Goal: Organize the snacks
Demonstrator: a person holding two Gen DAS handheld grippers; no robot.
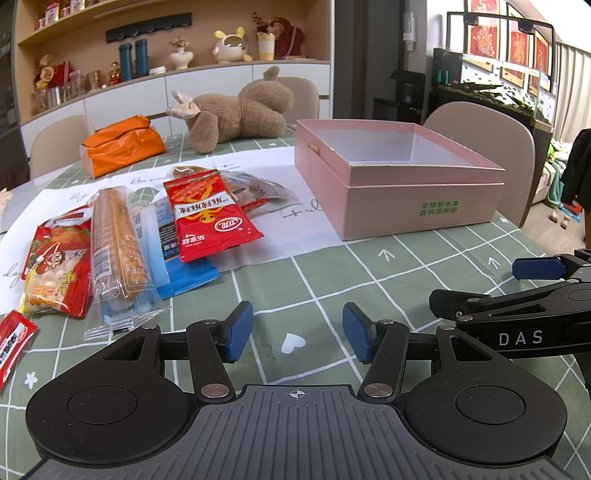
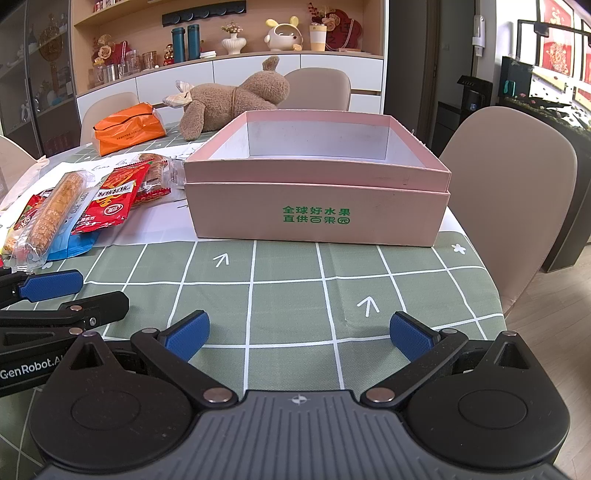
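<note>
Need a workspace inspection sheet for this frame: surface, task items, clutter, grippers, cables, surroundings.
Surface: green grid-pattern tablecloth, with a white printed paper sheet under the snacks and the box.
Job's things: open pink cardboard box, nothing visible inside; snack pile to its left, with a red foil snack packet on top, a clear-wrapped biscuit roll, a blue flat pouch and a red-yellow snack bag.
Clutter: brown plush bear lying down, orange plastic bag.
Grippers: left gripper open, holding nothing; right gripper open, holding nothing.
Cables: nothing seen.
Surroundings: beige chairs, wooden wall shelf with ornaments, fish tank.
</note>
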